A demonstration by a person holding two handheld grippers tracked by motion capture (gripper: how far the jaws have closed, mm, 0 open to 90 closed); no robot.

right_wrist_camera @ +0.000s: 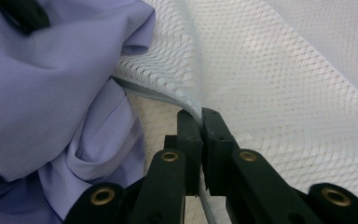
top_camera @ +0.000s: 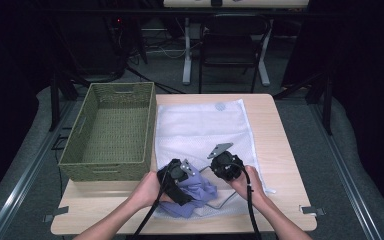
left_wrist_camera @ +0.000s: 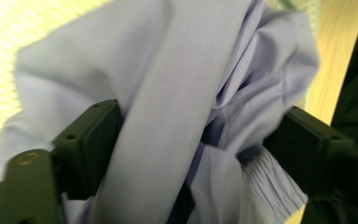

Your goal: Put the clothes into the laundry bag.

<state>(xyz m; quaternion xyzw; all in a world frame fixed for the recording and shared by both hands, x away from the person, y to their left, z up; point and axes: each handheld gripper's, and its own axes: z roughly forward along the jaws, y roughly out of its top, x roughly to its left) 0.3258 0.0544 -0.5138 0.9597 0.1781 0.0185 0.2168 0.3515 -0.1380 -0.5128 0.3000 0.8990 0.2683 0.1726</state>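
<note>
Lavender garment [top_camera: 200, 192] is crumpled in a loose heap at the near edge of the table, partly tucked into the mouth of the white mesh laundry bag [top_camera: 205, 127]. Bag is laid flat on the tabletop beside the basket, its grey-bound opening edge lifted and puckered next to the cloth.

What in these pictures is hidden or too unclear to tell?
- Lilac garment: in the high view the left tongs and hand cover part of it; what kind of garment it is, I cannot tell.
- In the left gripper view, blur leaves it unclear whether the pads press the cloth.
- Mesh bag: in the right gripper view the right tongs pinch its edge, hiding how wide the opening is.
</note>
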